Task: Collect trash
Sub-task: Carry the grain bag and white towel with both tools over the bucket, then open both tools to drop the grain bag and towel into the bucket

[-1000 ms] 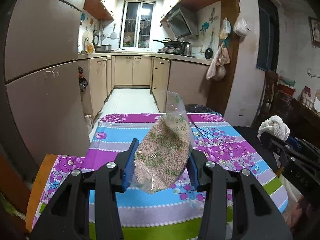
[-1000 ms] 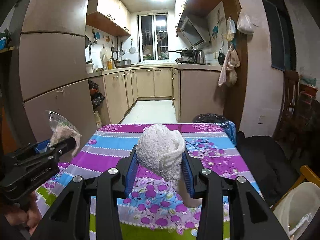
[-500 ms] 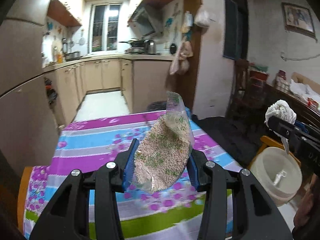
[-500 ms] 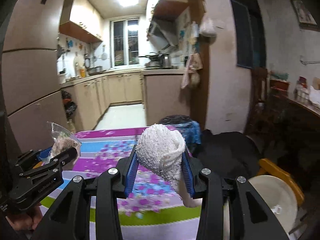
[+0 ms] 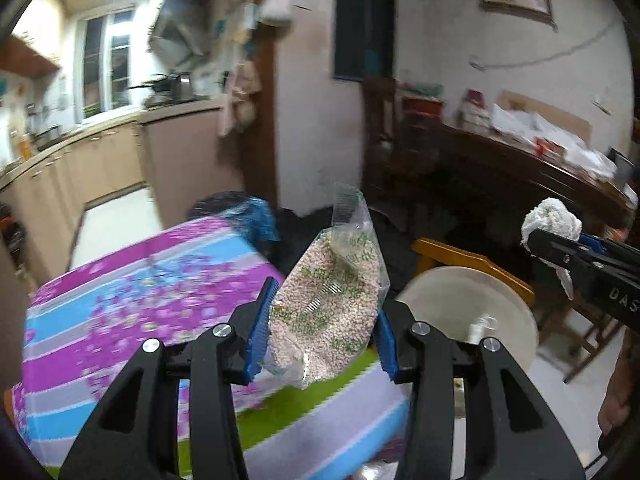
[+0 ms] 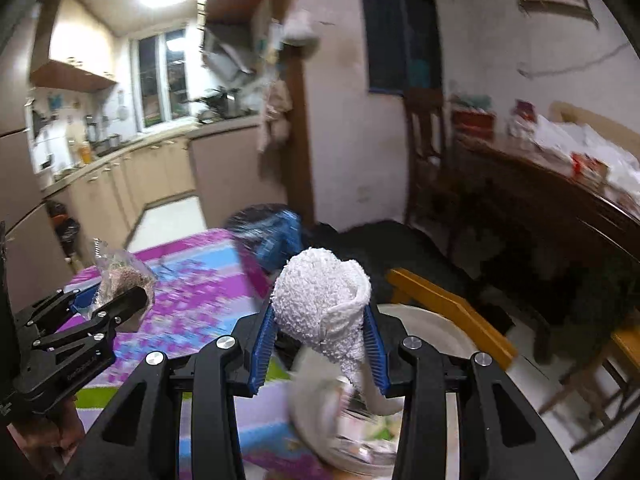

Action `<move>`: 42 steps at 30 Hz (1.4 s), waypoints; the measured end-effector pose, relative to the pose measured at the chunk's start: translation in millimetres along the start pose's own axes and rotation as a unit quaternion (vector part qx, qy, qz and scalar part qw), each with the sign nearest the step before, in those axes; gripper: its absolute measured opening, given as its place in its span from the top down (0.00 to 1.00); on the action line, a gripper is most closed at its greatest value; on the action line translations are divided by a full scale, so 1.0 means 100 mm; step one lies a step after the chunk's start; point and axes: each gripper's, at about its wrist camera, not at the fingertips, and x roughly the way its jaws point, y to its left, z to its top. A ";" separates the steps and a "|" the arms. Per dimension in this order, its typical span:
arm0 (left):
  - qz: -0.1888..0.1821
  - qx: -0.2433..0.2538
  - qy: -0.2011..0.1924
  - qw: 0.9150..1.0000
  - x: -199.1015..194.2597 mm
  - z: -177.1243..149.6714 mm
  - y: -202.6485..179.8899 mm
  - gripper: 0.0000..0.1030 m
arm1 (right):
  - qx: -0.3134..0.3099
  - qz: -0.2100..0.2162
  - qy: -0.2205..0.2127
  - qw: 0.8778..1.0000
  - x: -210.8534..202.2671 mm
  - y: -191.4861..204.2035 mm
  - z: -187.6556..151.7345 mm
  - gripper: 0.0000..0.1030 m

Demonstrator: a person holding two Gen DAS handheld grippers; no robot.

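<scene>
My left gripper [image 5: 322,320] is shut on a clear plastic bag of small pinkish pellets [image 5: 332,300], held above the right edge of the flowered table [image 5: 120,312]. My right gripper [image 6: 318,336] is shut on a crumpled white cloth [image 6: 324,304], held above a round cream bin [image 6: 424,328] that stands beside the table. The bin also shows in the left wrist view [image 5: 480,304], to the right of the bag. The right gripper with its cloth [image 5: 552,224] shows at the right edge there. The left gripper with the bag [image 6: 120,280] shows at the left of the right wrist view.
A wooden chair [image 6: 448,304] stands behind the bin. A dark bin with a blue liner [image 6: 272,232] sits past the table's far corner. A dark cluttered side table [image 6: 560,200] runs along the right wall. Kitchen cabinets [image 6: 120,184] lie behind on the left.
Both grippers have swung right with their loads, from over the table to its right edge. The cream bin has come into view, now below the right gripper.
</scene>
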 end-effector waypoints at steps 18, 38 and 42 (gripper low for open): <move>-0.130 0.032 0.191 0.972 1.20 0.04 -1.01 0.59 | 0.051 -0.012 0.178 0.983 1.00 -1.15 -0.29 0.60; -0.104 0.044 0.220 0.969 1.51 -0.07 -1.11 0.59 | 0.050 0.006 0.209 0.977 1.35 -1.10 -0.51 0.59; -0.102 0.047 0.218 0.970 1.52 -0.08 -1.11 0.59 | 0.049 0.007 0.209 0.977 1.37 -1.08 -0.50 0.59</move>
